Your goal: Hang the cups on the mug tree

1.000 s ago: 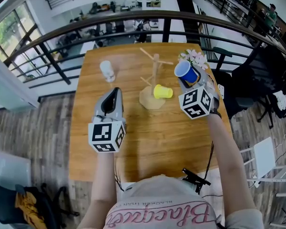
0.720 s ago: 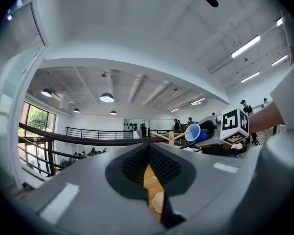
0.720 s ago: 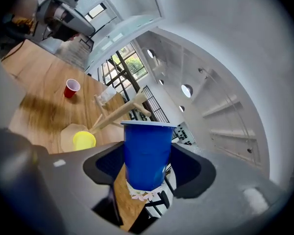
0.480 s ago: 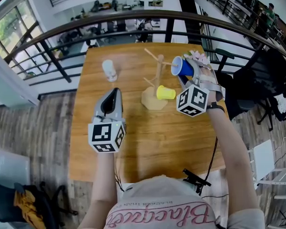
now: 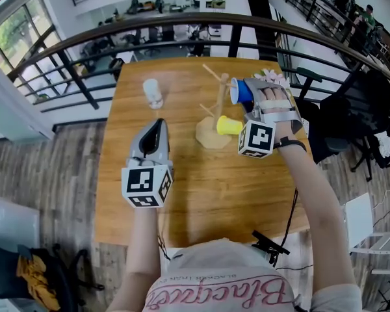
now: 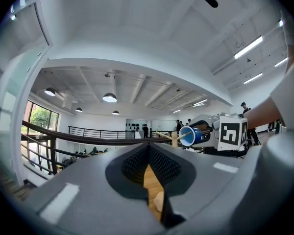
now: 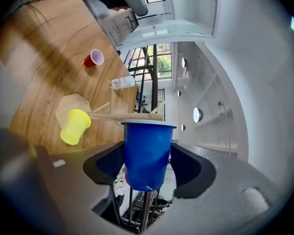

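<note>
While the right gripper [image 5: 252, 95] clamps a blue plastic cup [image 7: 147, 153] beside the wooden mug tree [image 5: 212, 132], the left gripper [image 6: 148, 165] is closed, empty.

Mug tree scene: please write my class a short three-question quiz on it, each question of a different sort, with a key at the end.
1. True or false: the left gripper holds a cup.
2. Which colour of cup does the right gripper grip? A green, B blue, C orange.
3. Fill in: the yellow cup hangs on a peg of the ____.

Key: 1 false, it is shut and empty. 2 B, the blue cup. 3 mug tree.
</note>
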### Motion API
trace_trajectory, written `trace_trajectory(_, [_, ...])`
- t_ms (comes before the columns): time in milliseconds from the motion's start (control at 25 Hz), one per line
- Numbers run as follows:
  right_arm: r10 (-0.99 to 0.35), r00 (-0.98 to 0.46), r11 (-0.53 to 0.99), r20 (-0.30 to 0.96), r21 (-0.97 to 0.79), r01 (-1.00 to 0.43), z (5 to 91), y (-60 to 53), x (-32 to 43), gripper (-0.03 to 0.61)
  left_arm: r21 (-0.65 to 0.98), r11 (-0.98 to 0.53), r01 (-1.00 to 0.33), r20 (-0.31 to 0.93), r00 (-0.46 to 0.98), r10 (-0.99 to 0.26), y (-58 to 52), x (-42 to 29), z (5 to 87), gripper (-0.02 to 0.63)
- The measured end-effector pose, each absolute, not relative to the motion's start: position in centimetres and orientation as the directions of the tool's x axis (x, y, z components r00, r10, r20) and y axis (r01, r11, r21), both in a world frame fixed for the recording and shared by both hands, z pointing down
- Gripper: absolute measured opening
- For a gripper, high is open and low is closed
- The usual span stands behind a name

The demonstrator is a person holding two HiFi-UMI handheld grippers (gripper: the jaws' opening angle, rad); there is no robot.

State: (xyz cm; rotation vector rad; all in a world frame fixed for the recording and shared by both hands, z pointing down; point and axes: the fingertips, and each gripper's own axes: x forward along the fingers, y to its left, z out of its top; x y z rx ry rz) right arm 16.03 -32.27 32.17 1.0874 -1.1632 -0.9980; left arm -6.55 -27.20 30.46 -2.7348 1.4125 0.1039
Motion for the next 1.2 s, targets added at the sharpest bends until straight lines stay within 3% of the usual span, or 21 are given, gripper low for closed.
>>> trace_trajectory(280, [-0.976,0.119,0.206,0.184,0.955,0.214,33.0,-32.5,14.6,0.290,-0.014,-0.564,-0.826,-0.082,0.563,-0.822,-26.9,-7.7,30.9,0.012])
trace_trajectory(600, [-0.970,0.130,0.237,0.206,0.921,0.308,33.2,-32.5,14.0,0.290,0.007,-0.553,-0.833,-0.076,0.551,-0.831,-26.7,-8.7,31.5,0.011])
trace_trajectory(760, [-0.967,0.147,0.250,0.206,0.865,0.434,33.9,-32.4,14.2,0.284,0.013,-0.550,-0.835,-0.074,0.548,-0.833,-26.5,-9.2,31.7,0.011])
trace_trajectory(1040, [-0.966,0.132,0.256,0.223,0.899,0.355,34.1,-31.9,13.9,0.340,0.020,-0.544,-0.839,-0.064,0.542,-0.838,-26.0,-10.1,32.2,0.011])
trace_trajectory(1200, [-0.980,0.109,0.194,0.168,0.928,0.317,32.5,-31.2,13.2,0.368,0.024,-0.543,-0.840,-0.059,0.541,-0.839,-25.7,-10.4,32.6,0.011])
